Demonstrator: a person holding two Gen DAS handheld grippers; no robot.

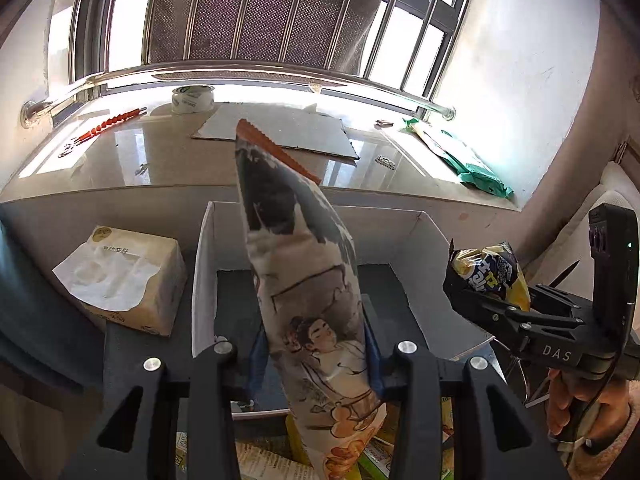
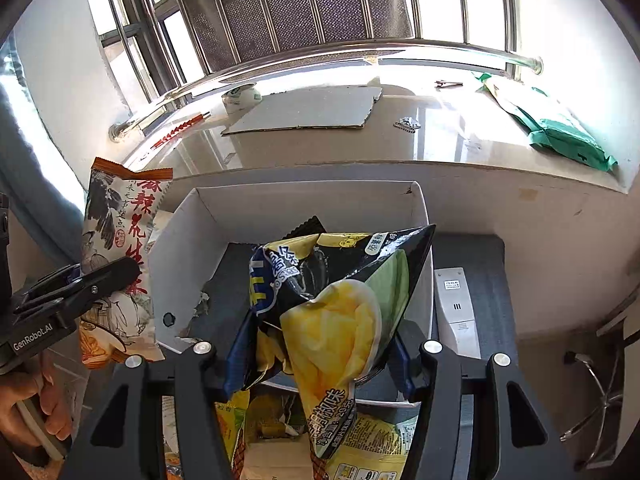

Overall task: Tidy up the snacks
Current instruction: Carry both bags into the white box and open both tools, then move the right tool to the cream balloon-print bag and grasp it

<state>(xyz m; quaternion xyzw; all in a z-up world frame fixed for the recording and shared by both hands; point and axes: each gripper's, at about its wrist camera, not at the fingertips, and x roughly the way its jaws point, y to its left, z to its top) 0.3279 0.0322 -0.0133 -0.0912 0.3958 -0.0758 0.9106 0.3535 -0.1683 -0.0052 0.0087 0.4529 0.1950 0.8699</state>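
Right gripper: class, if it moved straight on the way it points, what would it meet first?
Probably the white box: the right gripper, shut on the chip bag, points into it; bag likely touches the far wall first. Depth is unclear.

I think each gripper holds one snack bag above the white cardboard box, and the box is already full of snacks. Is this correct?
Not quite. The white cardboard box holds no snacks: the right wrist view shows only its bare dark floor. The rest stands: the left gripper holds the illustrated white-and-orange peanut bag, and the right gripper holds the black-and-yellow chip bag.
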